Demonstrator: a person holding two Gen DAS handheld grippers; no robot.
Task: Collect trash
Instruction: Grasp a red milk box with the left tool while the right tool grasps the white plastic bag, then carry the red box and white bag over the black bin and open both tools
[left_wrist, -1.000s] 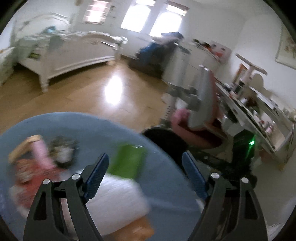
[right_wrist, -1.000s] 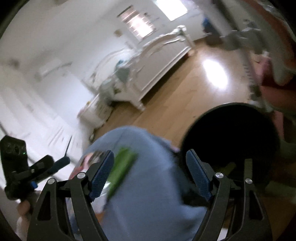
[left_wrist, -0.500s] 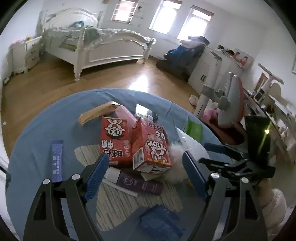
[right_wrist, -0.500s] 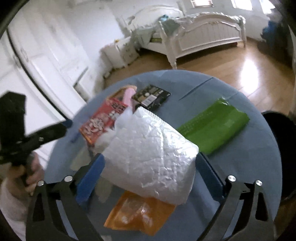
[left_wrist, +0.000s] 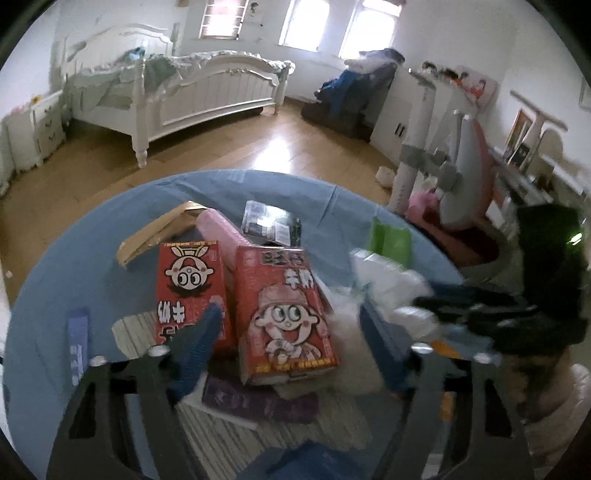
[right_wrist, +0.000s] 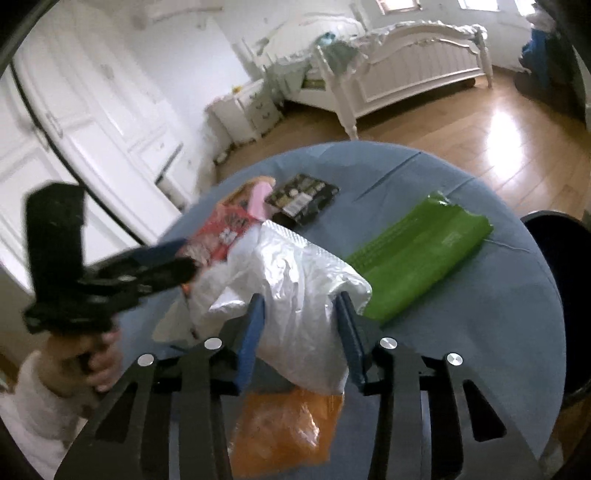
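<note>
On the round blue table (left_wrist: 110, 229) lies a heap of trash. My right gripper (right_wrist: 301, 317) is shut on a crumpled white plastic bag (right_wrist: 291, 280), which also shows in the left wrist view (left_wrist: 388, 280). An orange wrapper (right_wrist: 284, 428) lies under it and a green packet (right_wrist: 417, 251) to its right. My left gripper (left_wrist: 291, 332) is open, its fingers on either side of the right one of two red milk cartons (left_wrist: 284, 314), with the other carton (left_wrist: 188, 288) by its left finger.
A black bin (right_wrist: 565, 280) stands off the table's right edge. A black packet (left_wrist: 271, 223), a pink packet (left_wrist: 218, 229), a brown paper strip (left_wrist: 155, 232), a blue sachet (left_wrist: 77, 343) and a purple tube (left_wrist: 258, 402) lie on the table. A bed (left_wrist: 177, 92) stands behind.
Both grippers swung from the bin to the table. My right gripper closed on the white bag. My left gripper moved in around the right red carton.
</note>
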